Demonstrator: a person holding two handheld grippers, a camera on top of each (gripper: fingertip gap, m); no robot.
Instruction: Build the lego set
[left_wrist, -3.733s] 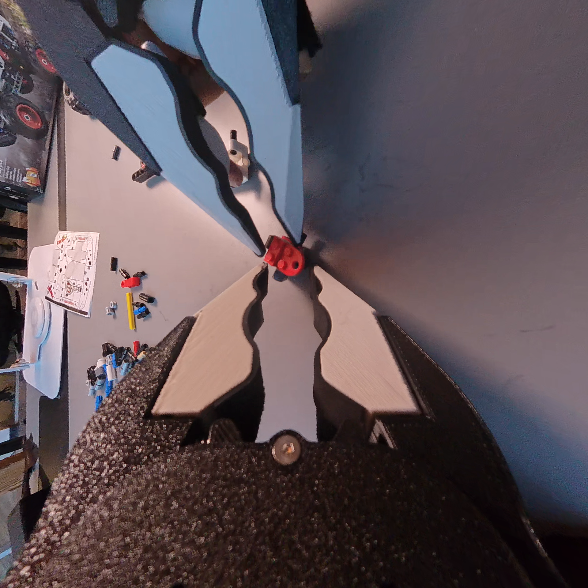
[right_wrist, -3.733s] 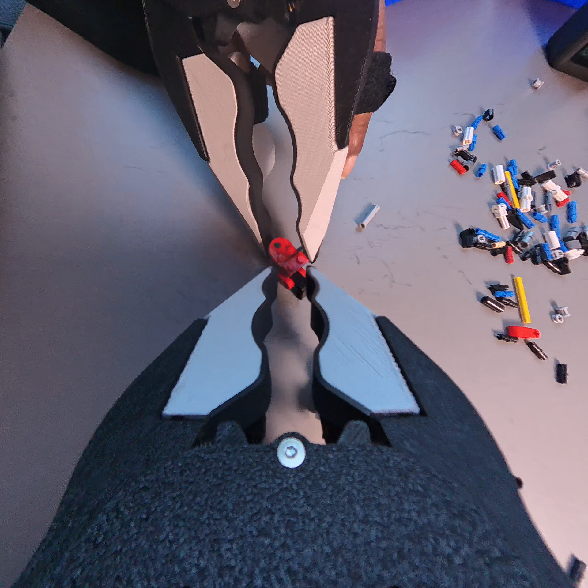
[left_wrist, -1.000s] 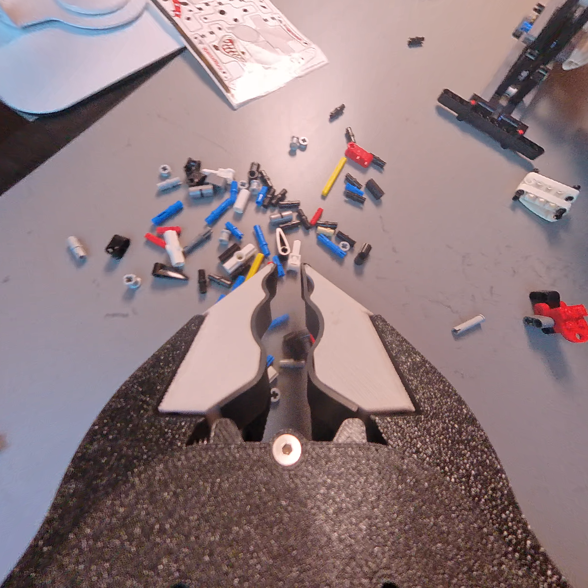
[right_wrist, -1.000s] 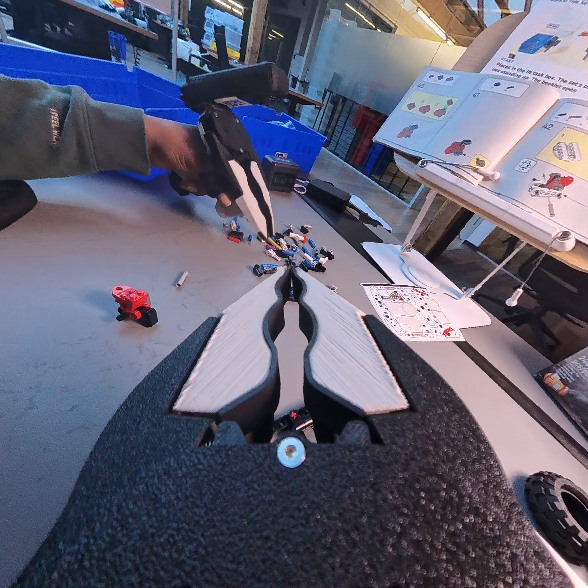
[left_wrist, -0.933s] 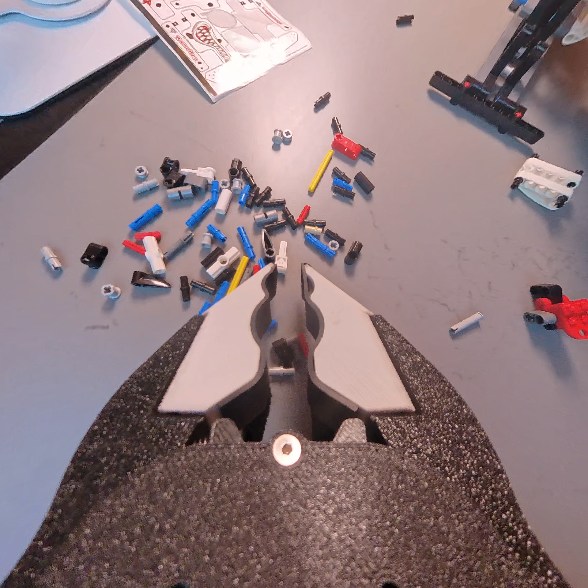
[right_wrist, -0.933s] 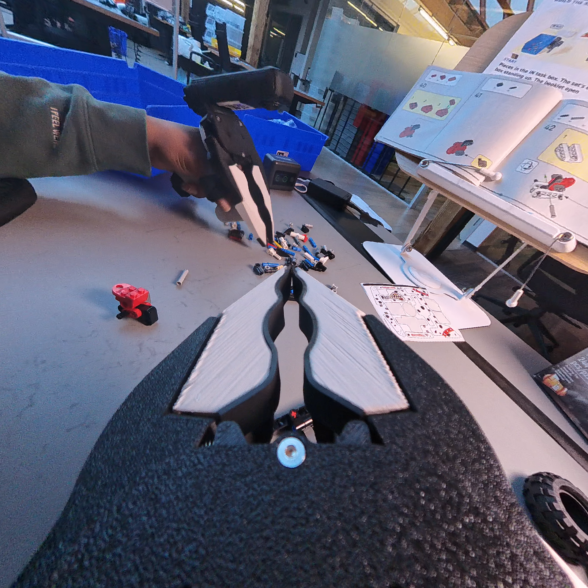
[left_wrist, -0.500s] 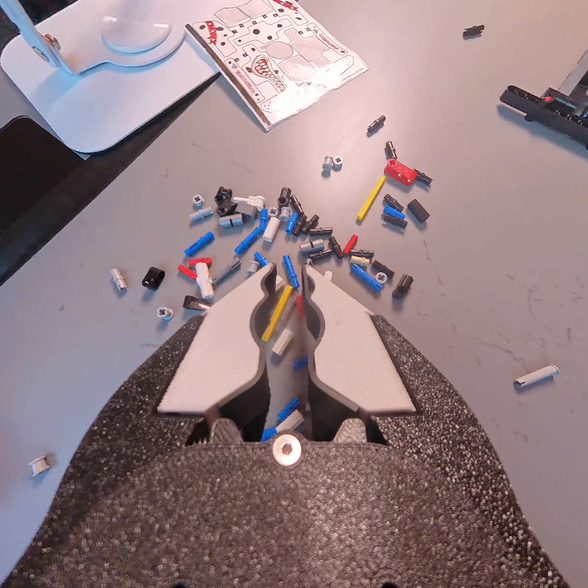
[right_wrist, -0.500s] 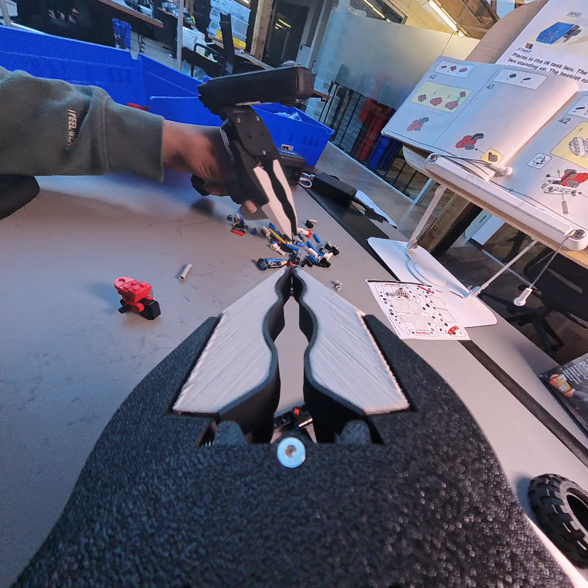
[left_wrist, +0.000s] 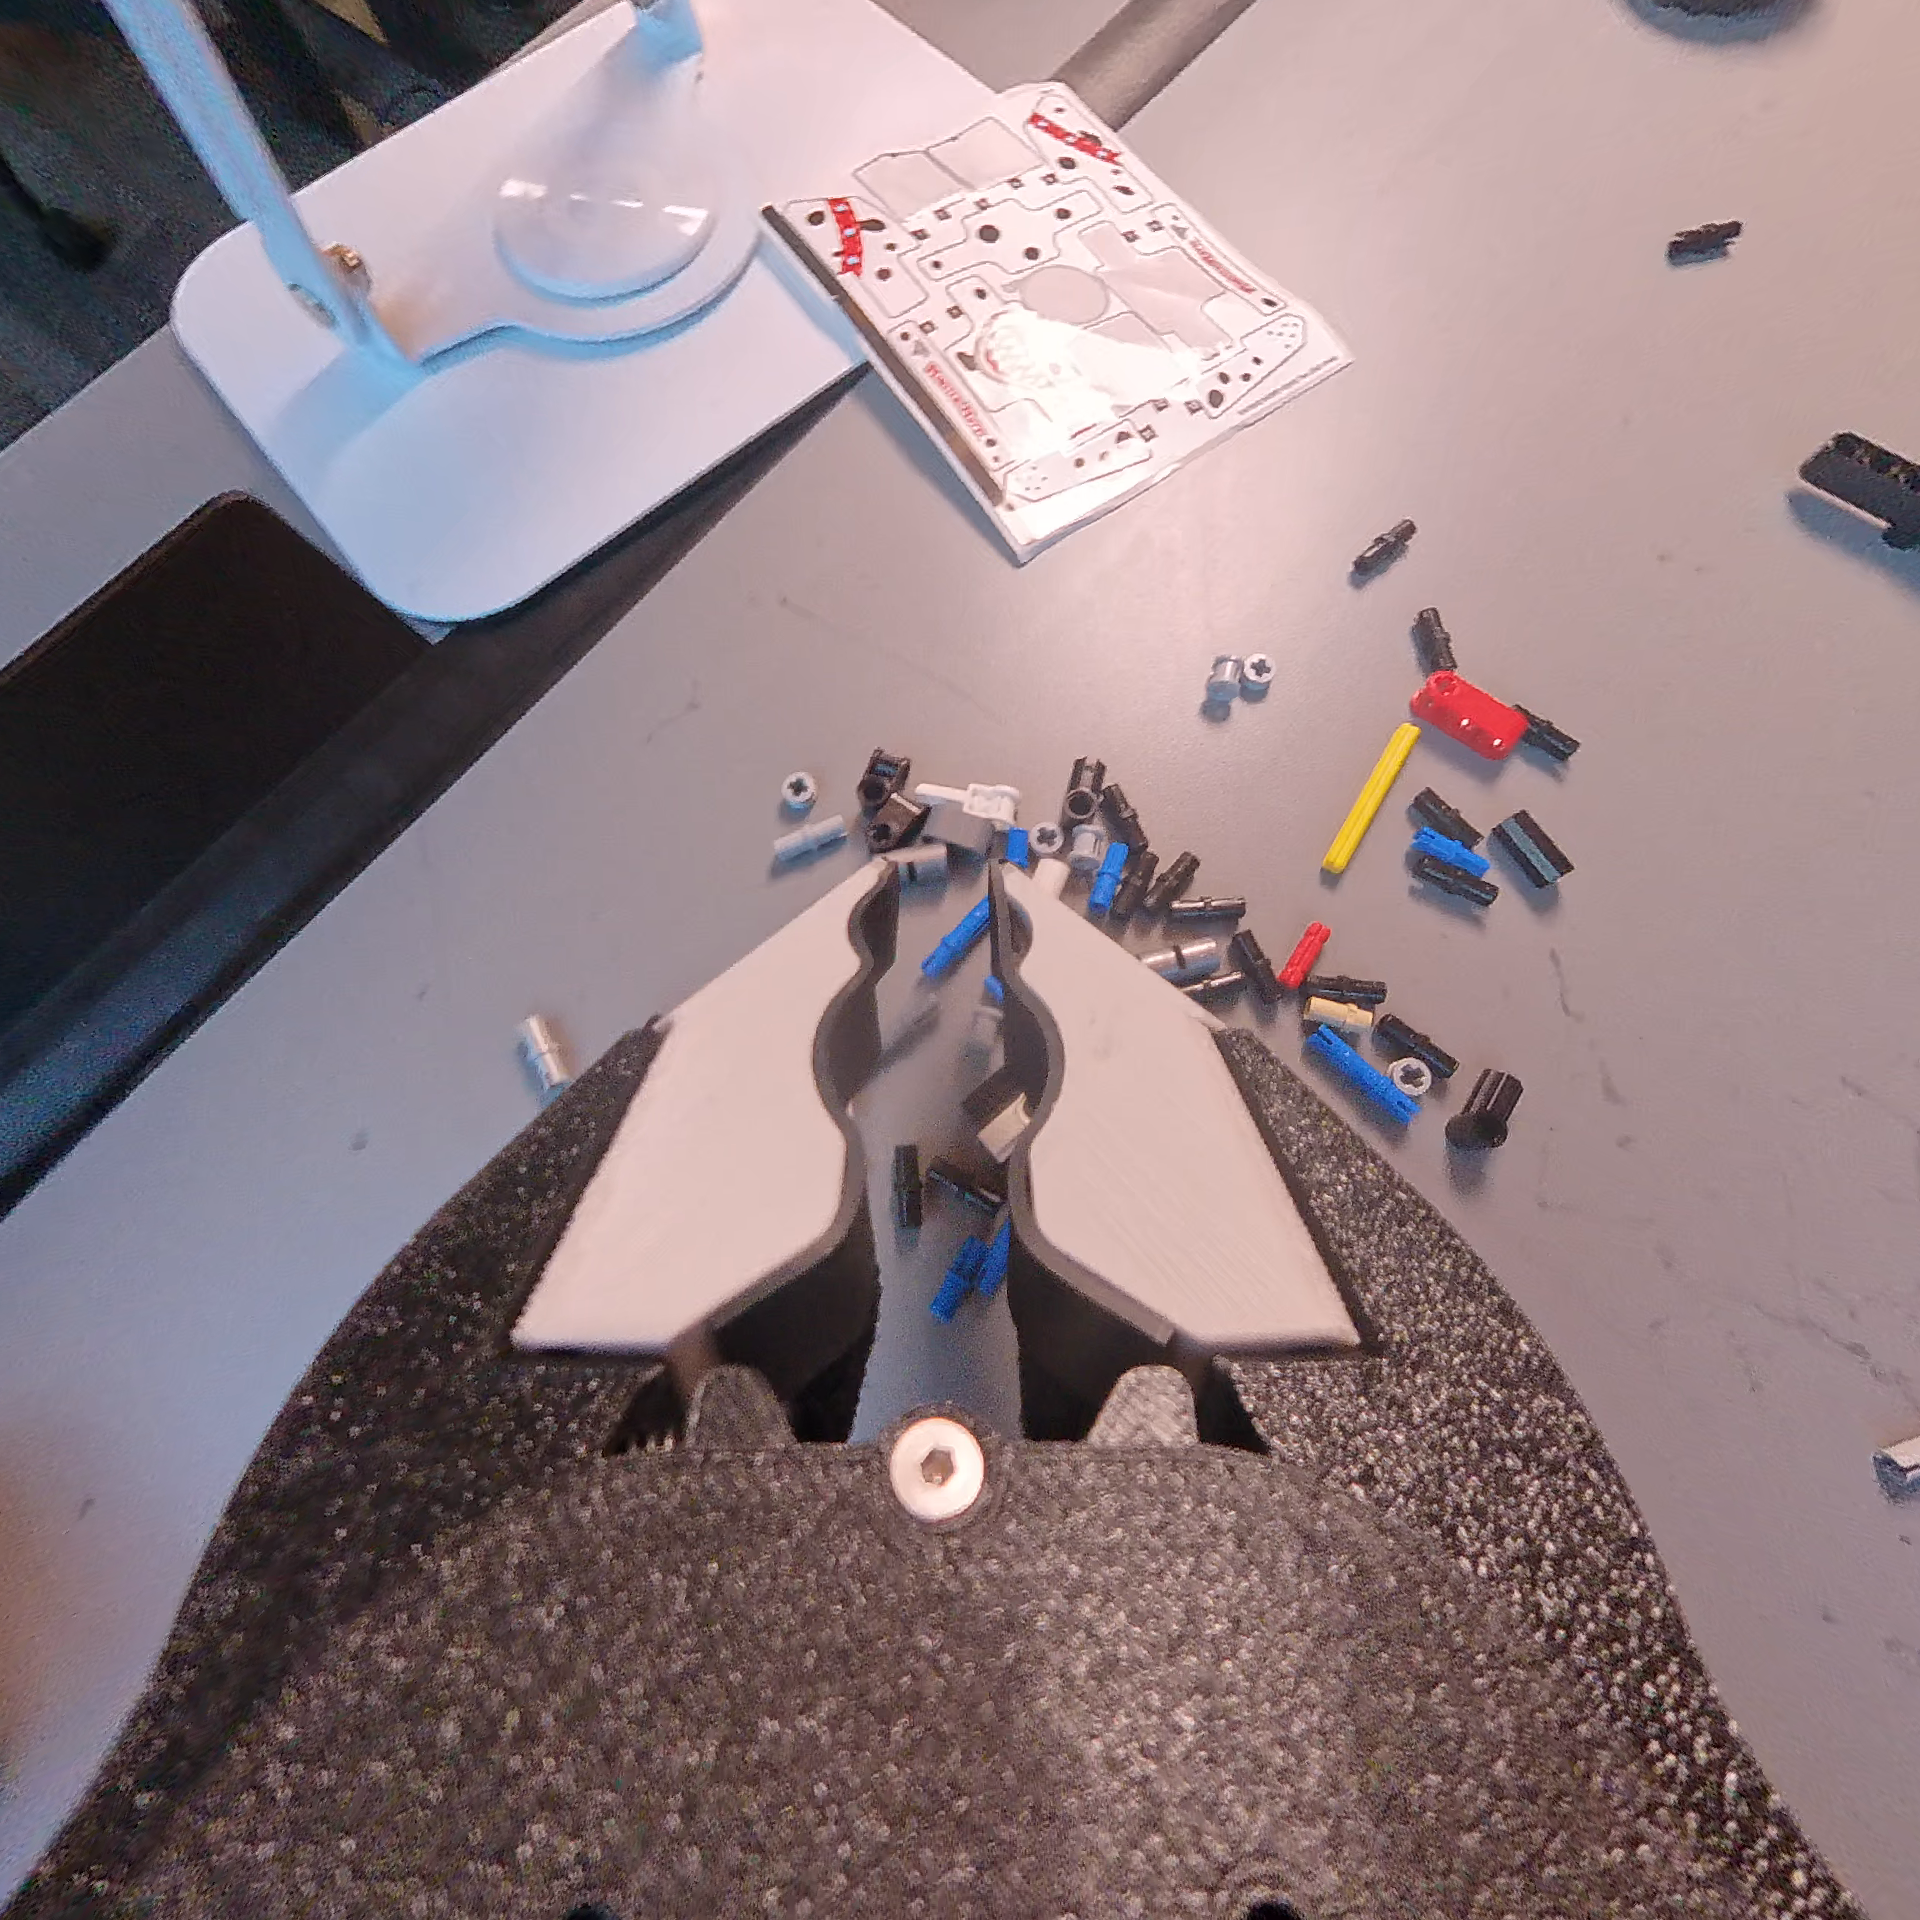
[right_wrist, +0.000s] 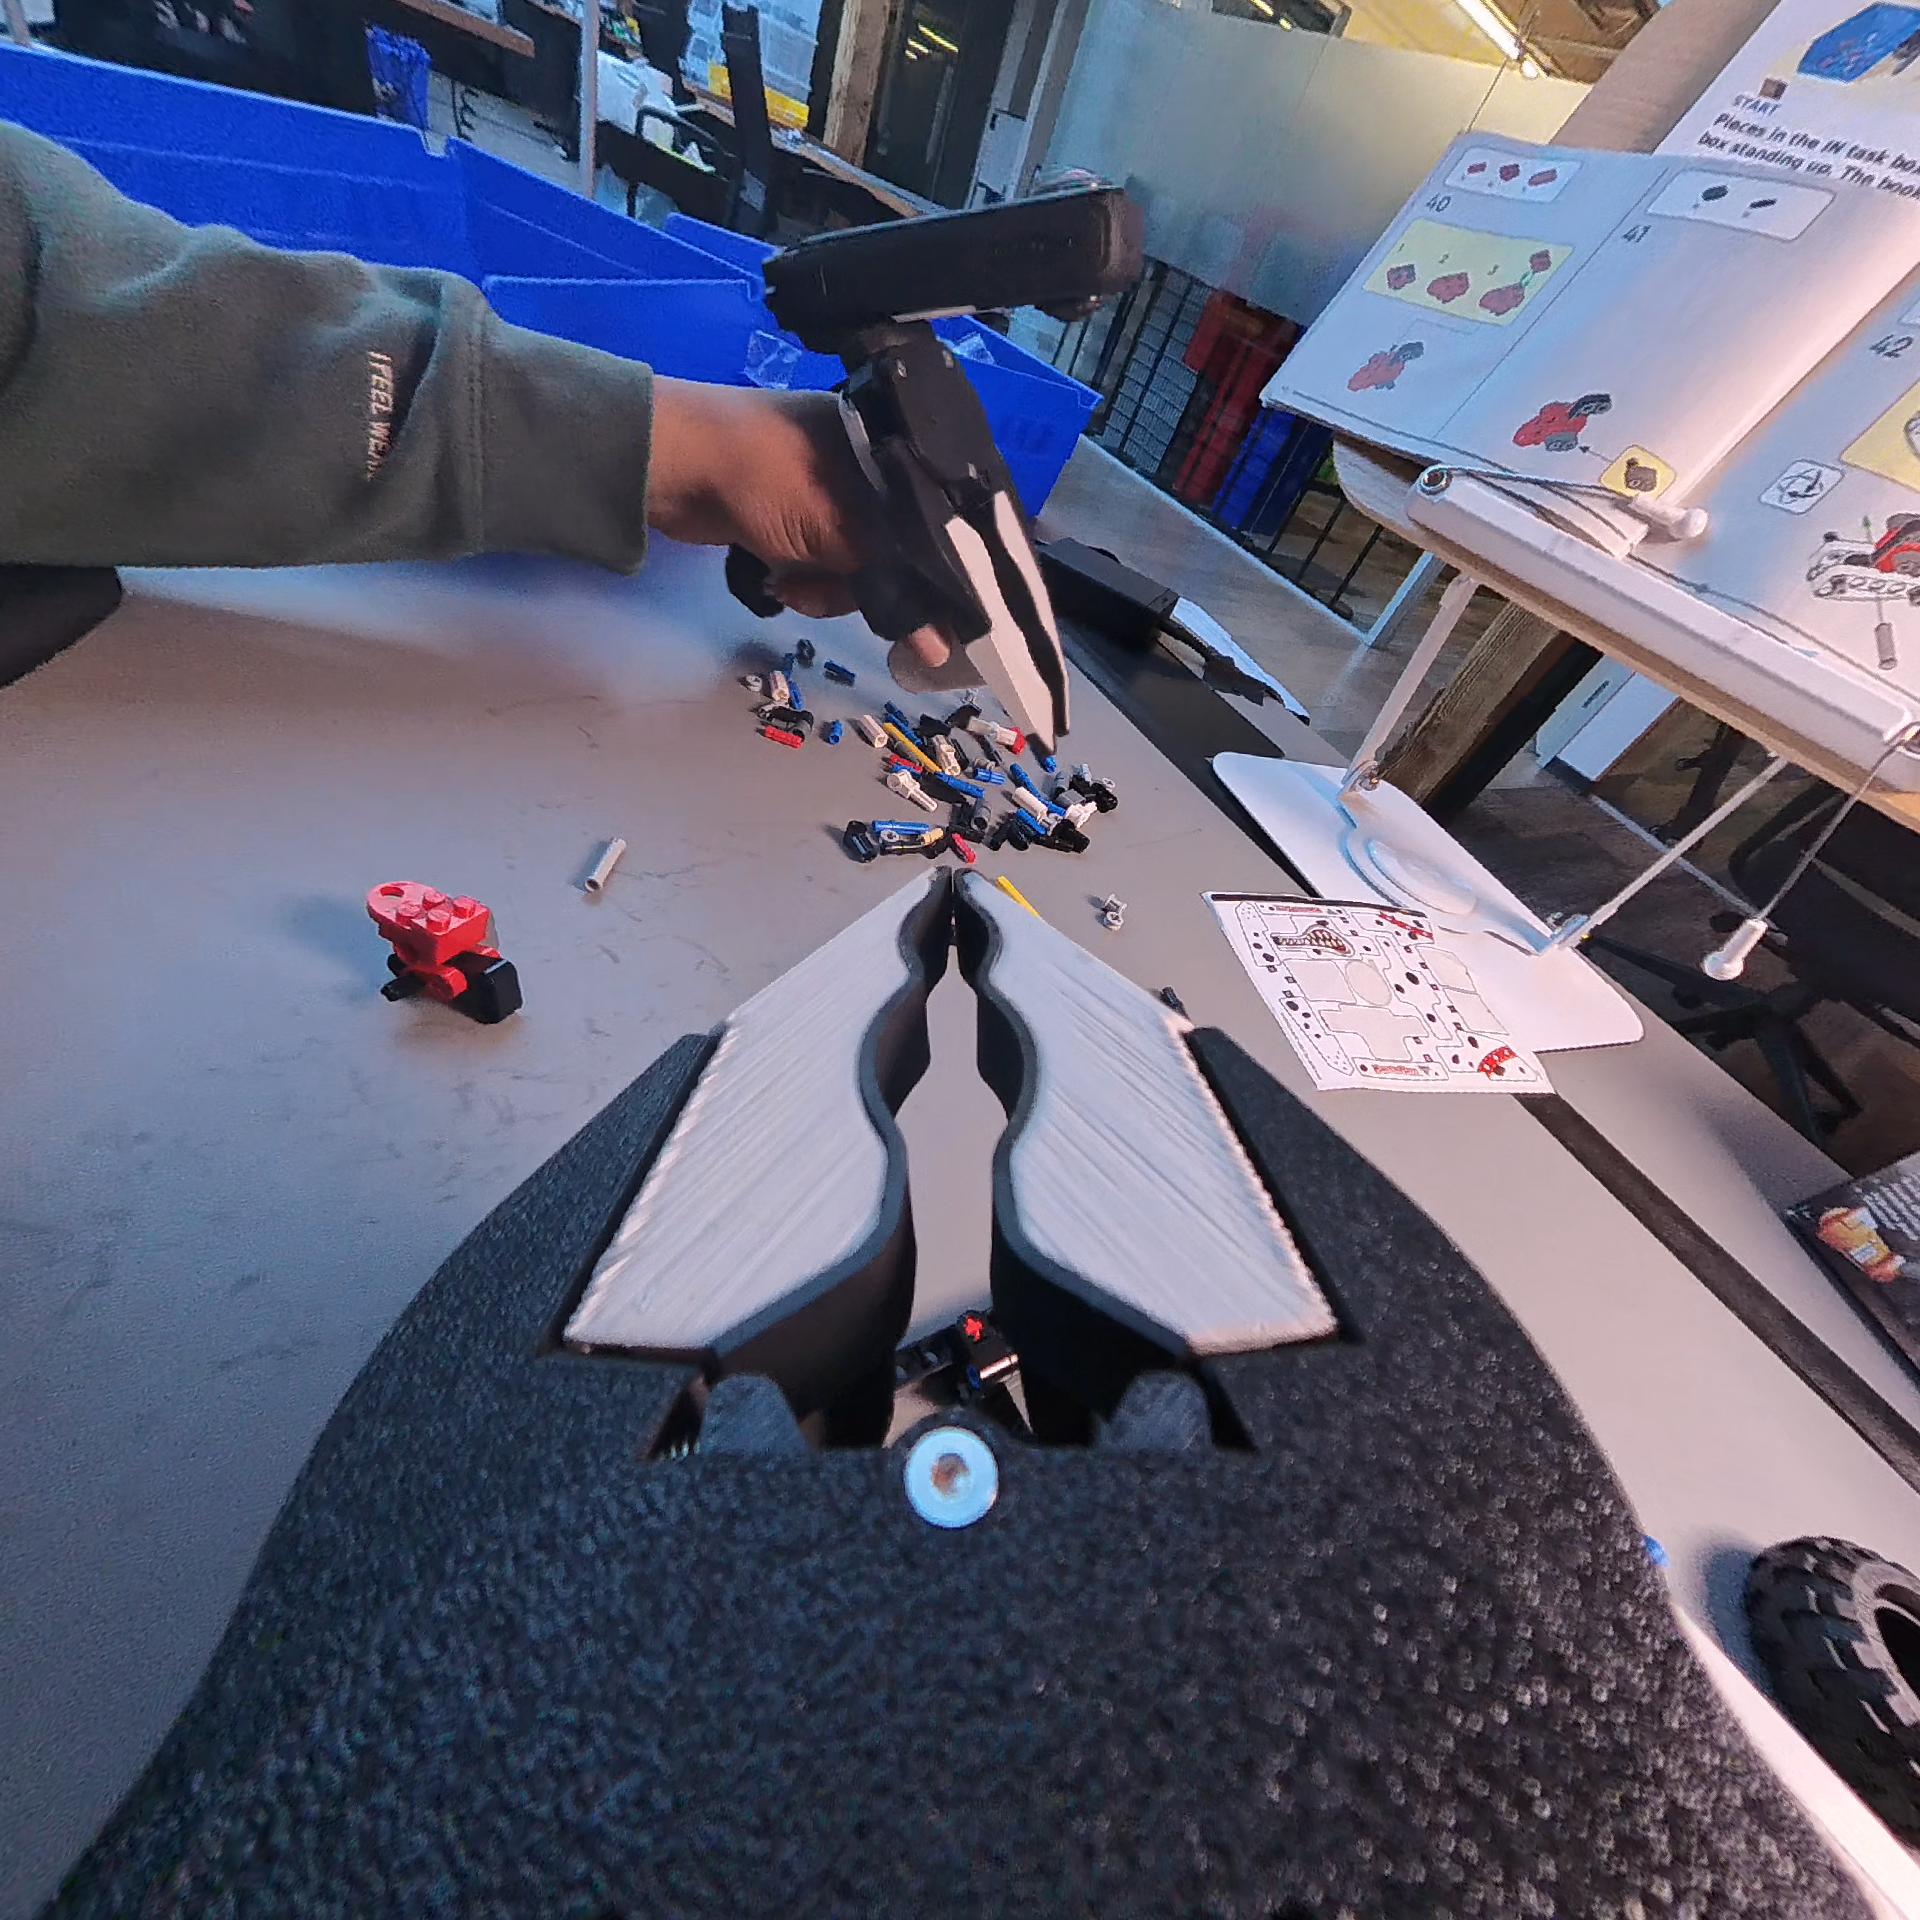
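Grey matte table (right_wrist: 260, 1143), blue plastic bins (right_wrist: 582, 260) upper left. Left gripper (left_wrist: 940, 883) slightly parted, empty, above scattered small lego pins (left_wrist: 1174, 914). Right gripper (right_wrist: 952, 883) closed, empty.

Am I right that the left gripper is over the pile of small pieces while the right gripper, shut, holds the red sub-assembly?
Not quite. The right gripper is shut but empty; the right wrist view shows the red sub-assembly lying on the table apart from it. The left gripper is indeed over the pile of small pieces.
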